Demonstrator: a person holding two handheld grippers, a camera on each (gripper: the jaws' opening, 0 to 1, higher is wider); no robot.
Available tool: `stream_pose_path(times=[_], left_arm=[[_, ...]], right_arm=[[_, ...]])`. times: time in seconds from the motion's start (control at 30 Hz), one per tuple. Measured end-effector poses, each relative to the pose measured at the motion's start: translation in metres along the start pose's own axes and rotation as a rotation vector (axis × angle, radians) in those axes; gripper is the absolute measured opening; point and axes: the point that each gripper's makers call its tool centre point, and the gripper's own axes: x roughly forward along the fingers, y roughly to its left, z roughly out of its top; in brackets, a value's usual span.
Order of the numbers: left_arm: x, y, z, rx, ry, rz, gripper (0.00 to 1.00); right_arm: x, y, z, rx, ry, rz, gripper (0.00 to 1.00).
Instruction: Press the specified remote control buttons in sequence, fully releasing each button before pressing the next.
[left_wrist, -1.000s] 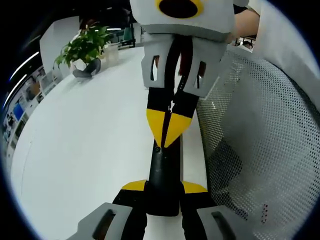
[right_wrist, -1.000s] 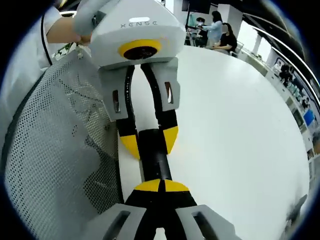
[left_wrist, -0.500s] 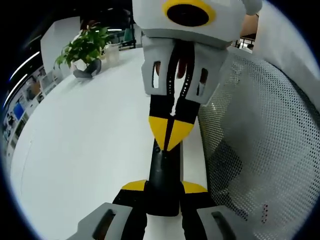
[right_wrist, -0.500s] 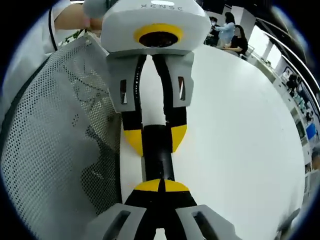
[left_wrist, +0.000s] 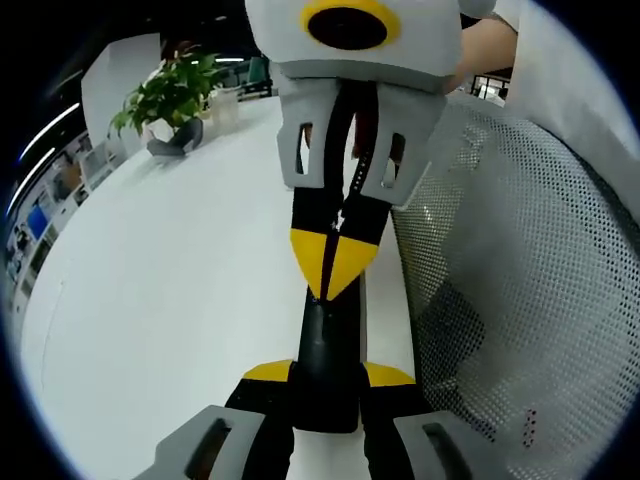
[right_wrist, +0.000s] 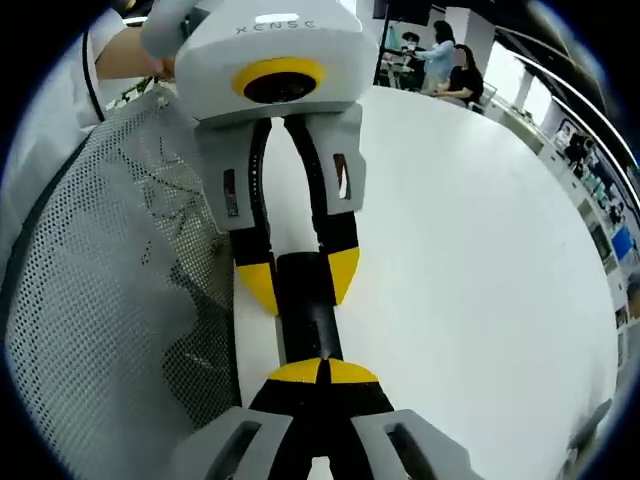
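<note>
We see the black remote control lying over the white table, clamped at one end by the left gripper. The right gripper, jaws pressed together, touches its top with yellow tips. A mesh chair back stands just beside; a potted plant sits well apart.

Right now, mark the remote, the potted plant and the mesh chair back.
remote (left_wrist: 328, 350): left gripper view, its dark body.
potted plant (left_wrist: 168, 95): left gripper view, its leaves.
mesh chair back (right_wrist: 110, 300): right gripper view, its perforated panel.
</note>
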Motion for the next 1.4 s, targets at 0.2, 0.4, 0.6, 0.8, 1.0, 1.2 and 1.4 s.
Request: stream_pose_path(times=[0.2, 0.4, 0.6, 0.8, 1.0, 1.2, 1.4], left_arm=[[0.0, 0.0, 0.0, -0.002, -0.007, 0.001, 0.24], [0.0, 0.0, 0.0, -0.003, -0.007, 0.001, 0.24], [0.0, 0.0, 0.0, -0.006, -0.017, 0.001, 0.24], [0.0, 0.0, 0.0, -0.003, -0.012, 0.001, 0.24], [0.0, 0.0, 0.0, -0.001, -0.012, 0.001, 0.24], [0.0, 0.001, 0.0, -0.001, -0.012, -0.002, 0.24], [0.001, 0.001, 0.0, 0.003, -0.008, -0.005, 0.24]], right_arm=[[0.003, -0.005, 0.002, 0.013, 0.002, 0.025, 0.0], [0.005, -0.004, 0.0, -0.004, 0.029, 0.067, 0.0], [0.008, -0.004, 0.001, -0.041, 0.072, 0.099, 0.0], [0.01, -0.005, 0.003, -0.027, 0.11, 0.108, 0.0], [0.008, -0.005, 0.003, 0.058, 0.069, 0.104, 0.0], [0.004, -0.003, 0.003, 0.072, 0.02, 0.061, 0.0], [0.0, 0.008, 0.012, 0.06, -0.015, 0.073, 0.0]])
